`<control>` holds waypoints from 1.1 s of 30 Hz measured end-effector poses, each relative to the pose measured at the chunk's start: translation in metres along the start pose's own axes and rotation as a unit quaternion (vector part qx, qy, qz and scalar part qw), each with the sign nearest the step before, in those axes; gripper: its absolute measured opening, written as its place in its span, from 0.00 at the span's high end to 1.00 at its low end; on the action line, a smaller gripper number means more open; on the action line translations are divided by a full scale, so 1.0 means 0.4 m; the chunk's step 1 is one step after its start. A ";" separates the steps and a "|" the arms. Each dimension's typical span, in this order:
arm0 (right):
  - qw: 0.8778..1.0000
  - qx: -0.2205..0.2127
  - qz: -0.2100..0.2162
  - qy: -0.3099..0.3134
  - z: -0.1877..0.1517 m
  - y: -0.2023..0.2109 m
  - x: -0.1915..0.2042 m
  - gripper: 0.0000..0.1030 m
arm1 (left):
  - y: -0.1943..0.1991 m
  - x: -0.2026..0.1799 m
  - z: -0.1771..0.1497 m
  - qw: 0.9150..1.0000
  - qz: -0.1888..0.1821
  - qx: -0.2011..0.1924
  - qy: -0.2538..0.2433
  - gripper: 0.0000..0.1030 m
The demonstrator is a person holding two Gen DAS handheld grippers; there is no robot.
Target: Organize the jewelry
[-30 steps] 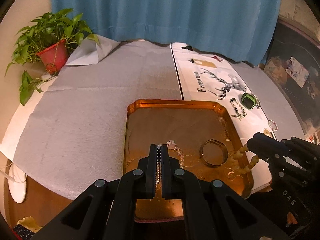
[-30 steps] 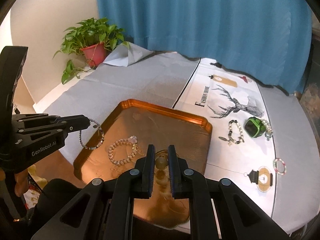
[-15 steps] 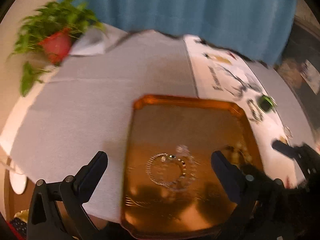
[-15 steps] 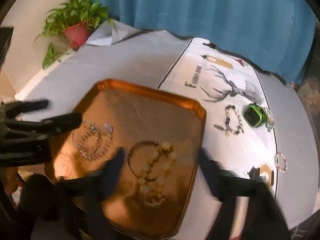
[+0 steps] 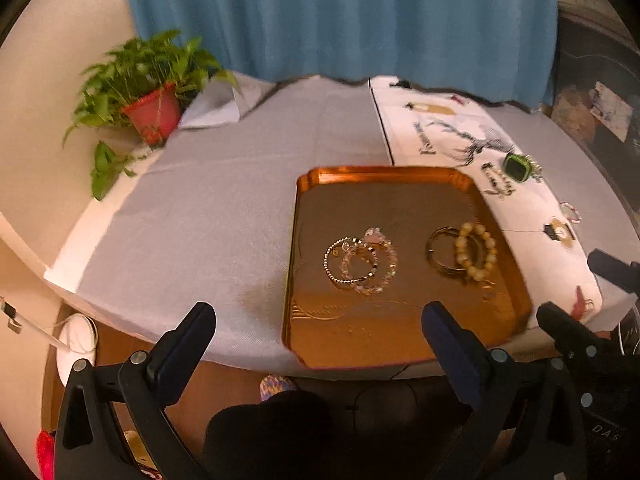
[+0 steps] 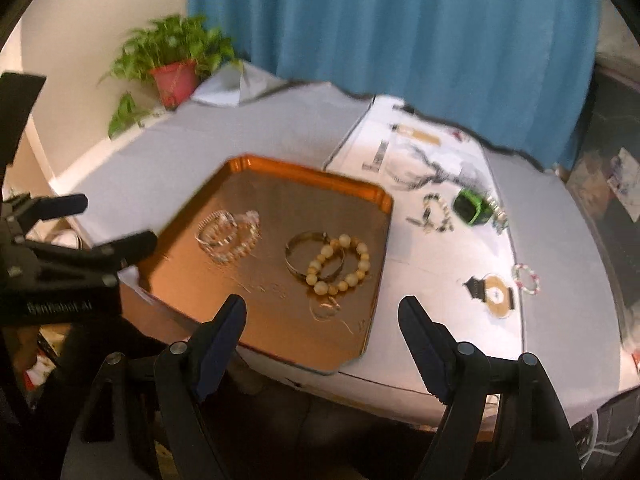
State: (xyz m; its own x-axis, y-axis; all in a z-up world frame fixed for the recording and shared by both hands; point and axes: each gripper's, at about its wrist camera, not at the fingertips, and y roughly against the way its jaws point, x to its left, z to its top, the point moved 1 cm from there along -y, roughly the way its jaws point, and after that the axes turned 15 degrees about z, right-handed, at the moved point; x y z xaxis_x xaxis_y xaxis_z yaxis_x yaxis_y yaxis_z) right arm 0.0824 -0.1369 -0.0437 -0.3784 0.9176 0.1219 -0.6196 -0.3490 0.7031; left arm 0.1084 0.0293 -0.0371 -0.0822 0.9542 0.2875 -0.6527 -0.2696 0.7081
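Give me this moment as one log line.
left gripper: open, empty | right gripper: open, empty | tray: four bracelets in two pairs | cloth: bracelets still out

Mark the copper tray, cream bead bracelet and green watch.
copper tray [image 6: 312, 171]: right wrist view, far rim.
cream bead bracelet [image 6: 364, 266]: right wrist view, right-side bead.
green watch [image 6: 470, 209]: right wrist view, case.

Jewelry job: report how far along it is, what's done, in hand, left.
Done: four bracelets lie in the copper tray, two on its left side, a bangle and a cream bead bracelet overlapping. In hand: nothing; the left gripper and right gripper are open and empty. Left: a dark bead bracelet, a green watch and a small ring bracelet on the white cloth.
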 end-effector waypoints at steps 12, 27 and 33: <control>0.998 -0.051 -0.010 0.024 -0.053 0.185 0.083 0.23 | 0.196 0.043 -0.043 0.999 0.000 -0.038 0.023 0.01; 0.997 -0.075 -0.014 0.022 -0.109 0.283 0.097 0.23 | 0.308 0.023 -0.076 0.997 0.000 -0.077 0.009 0.01; 0.997 -0.077 -0.014 0.024 -0.111 0.288 0.103 0.23 | 0.309 0.031 -0.084 0.997 0.004 -0.076 0.013 0.01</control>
State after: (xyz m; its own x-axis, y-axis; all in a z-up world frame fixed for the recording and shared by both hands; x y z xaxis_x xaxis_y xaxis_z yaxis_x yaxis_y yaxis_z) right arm -0.0353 -0.1479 0.0112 -0.3908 0.9180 0.0675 -0.7272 -0.3529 0.5888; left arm 0.0014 0.0123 0.0324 -0.1055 0.9556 0.2751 -0.7586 -0.2562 0.5991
